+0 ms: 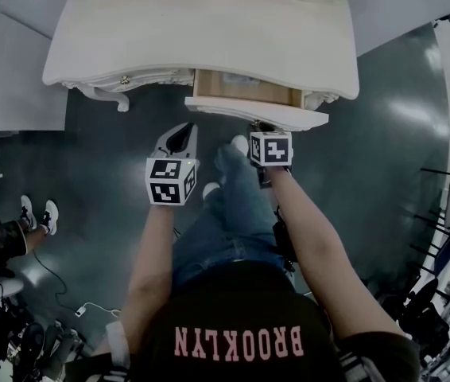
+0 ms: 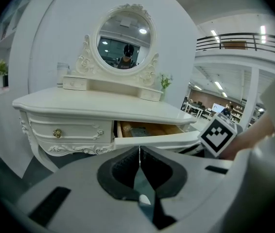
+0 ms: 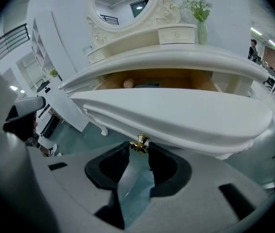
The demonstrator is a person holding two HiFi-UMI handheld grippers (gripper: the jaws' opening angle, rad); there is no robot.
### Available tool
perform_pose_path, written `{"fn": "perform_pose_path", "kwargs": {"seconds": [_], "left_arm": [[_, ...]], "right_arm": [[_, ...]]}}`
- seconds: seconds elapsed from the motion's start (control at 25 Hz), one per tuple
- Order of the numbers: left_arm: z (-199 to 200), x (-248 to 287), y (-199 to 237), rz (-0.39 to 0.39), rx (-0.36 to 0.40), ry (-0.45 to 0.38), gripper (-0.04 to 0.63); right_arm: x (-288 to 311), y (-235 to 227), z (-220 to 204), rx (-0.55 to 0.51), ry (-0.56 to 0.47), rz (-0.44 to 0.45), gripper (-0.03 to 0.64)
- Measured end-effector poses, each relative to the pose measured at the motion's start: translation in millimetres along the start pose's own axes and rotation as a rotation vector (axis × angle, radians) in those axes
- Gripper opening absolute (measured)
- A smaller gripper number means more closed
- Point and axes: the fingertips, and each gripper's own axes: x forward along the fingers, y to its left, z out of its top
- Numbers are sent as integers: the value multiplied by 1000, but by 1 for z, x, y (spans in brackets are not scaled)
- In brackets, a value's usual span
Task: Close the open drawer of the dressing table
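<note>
Drawer (image 1: 257, 112) hangs open under the dressing table's (image 1: 201, 38) right front edge.
We see its white curved front, wood inside; our right gripper (image 3: 138, 152) pinches its brass knob (image 3: 140, 142), left gripper (image 2: 139, 154) jaws pressed together.

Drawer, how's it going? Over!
Right gripper clamped on brass knob. Left gripper shut, empty. Drawer open. Nothing seen blocking it.

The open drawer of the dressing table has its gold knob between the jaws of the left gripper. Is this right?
Not the left one. The right gripper view shows the gold knob of the open drawer held between the jaws of the right gripper. The left gripper, in its own view, has its jaws together on nothing.
</note>
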Motion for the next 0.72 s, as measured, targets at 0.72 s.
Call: {"fn": "perform_pose_path", "kwargs": {"seconds": [0.72], "left_arm": [[6,19,16,38,-40,4,6]], "right_arm": [[22,-11,33,-32,4,-10,109]]}}
